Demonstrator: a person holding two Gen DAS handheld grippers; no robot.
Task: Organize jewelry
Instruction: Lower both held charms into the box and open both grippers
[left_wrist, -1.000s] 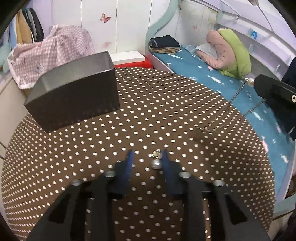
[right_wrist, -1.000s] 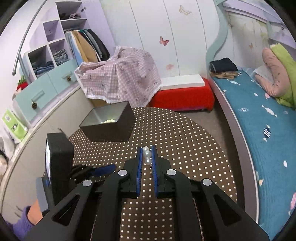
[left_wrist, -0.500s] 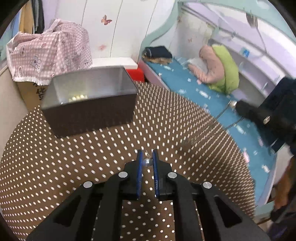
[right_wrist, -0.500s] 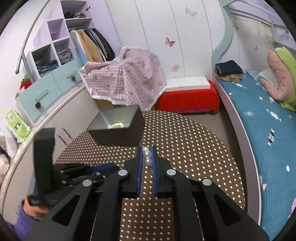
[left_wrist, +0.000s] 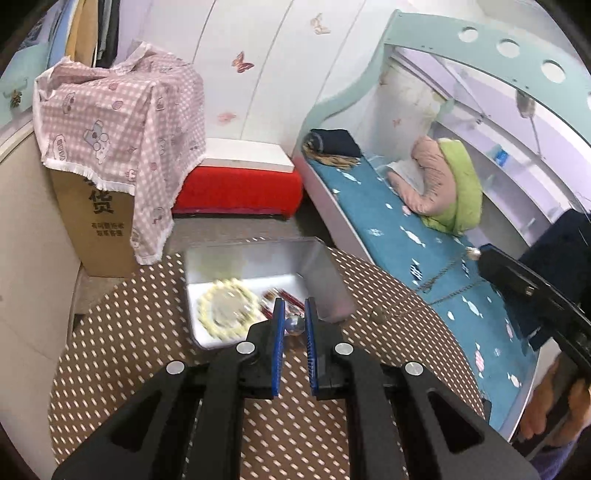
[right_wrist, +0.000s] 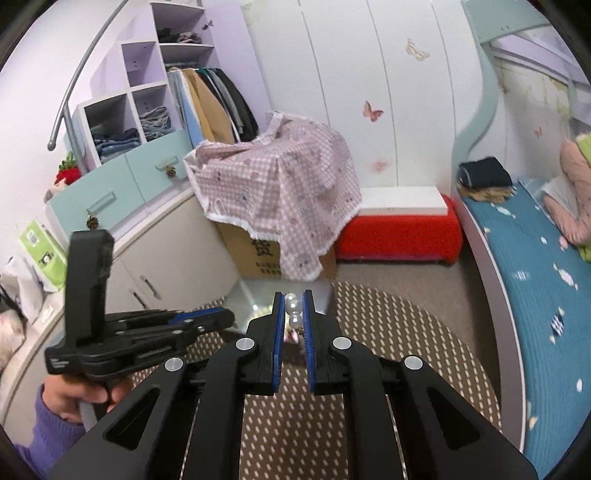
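The step in hand looks like delivery: both pieces are picked up and are being carried to the box (left_wrist: 258, 266), an open, silver-lined tin on the dotted table (left_wrist: 122, 343). The left tongs (left_wrist: 294, 325) are closed to a narrow gap on a small silvery bead piece (left_wrist: 294, 324), probably an earring, held at the very tips above the box's near right corner, not yet clearly over the opening. Inside the box already lie a pale bead bracelet (left_wrist: 227, 308) and something red (left_wrist: 282, 295), blurred. The right tongs (right_wrist: 294, 314) are likewise pinched on 2 stacked pearls (right_wrist: 293, 312) of a necklace; in the left view its chain (left_wrist: 439, 280) hangs from them to the table, near the far edge beside the bed. The next move for the left calls for a short advance until the tips are over the box floor, then parting the tips to drop the piece. The right has farther to go, and the trailing chain should be lifted free of the table so it does not drag or catch on the box rim.
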